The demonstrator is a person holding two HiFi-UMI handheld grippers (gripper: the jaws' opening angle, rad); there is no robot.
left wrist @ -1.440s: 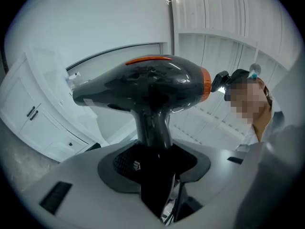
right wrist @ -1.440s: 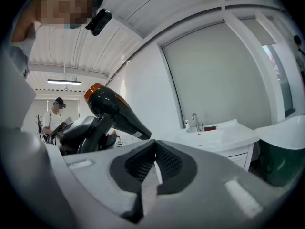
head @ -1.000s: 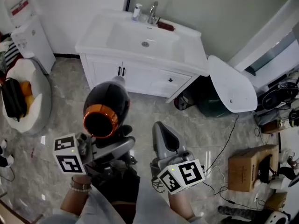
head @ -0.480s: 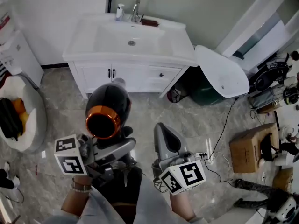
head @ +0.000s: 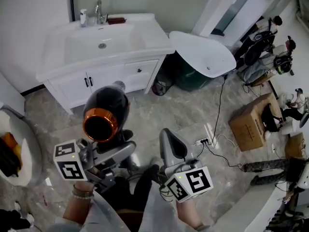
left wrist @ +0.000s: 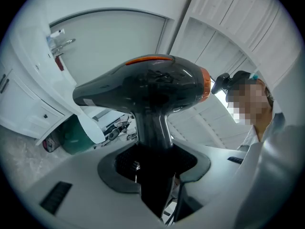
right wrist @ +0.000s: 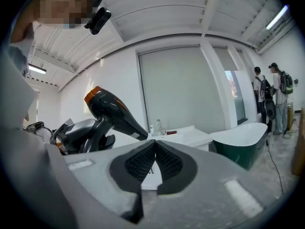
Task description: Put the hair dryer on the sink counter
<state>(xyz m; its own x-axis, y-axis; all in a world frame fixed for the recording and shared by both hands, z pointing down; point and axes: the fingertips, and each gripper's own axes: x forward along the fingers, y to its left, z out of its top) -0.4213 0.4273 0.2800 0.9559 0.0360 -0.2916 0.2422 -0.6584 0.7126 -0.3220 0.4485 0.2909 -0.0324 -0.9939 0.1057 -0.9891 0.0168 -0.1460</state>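
Hair dryer [head: 105,111], black with an orange ring at the rear, is held in the air at centre-left of the head view, over the marble floor [head: 193,110].

Hidden: the barrel covers most of the handle in the head view. In the left gripper view, the handle's lower end is lost in the dark gap between the jaws. Cord cannot be made out.

Axis: the barrel runs from the orange rear end at lower left up to the nozzle at the top, which points towards the white cabinet [head: 104,79]. In the left gripper view, the barrel lies crosswise, nozzle at frame left and orange ring at frame right, with the handle upright below it.

Left hand-held gripper [head: 112,151] sits directly below the barrel, clenched on the handle.

Right hand-held gripper [head: 168,140] is at lower centre, just right of the dryer, not touching it. Its jaws are pressed together on nothing.

The surface [head: 149,35] around the sink is at upper left, well apart from the dryer. A faucet [head: 99,11] stands at its back edge, and a bathtub [head: 200,52] is to the right.
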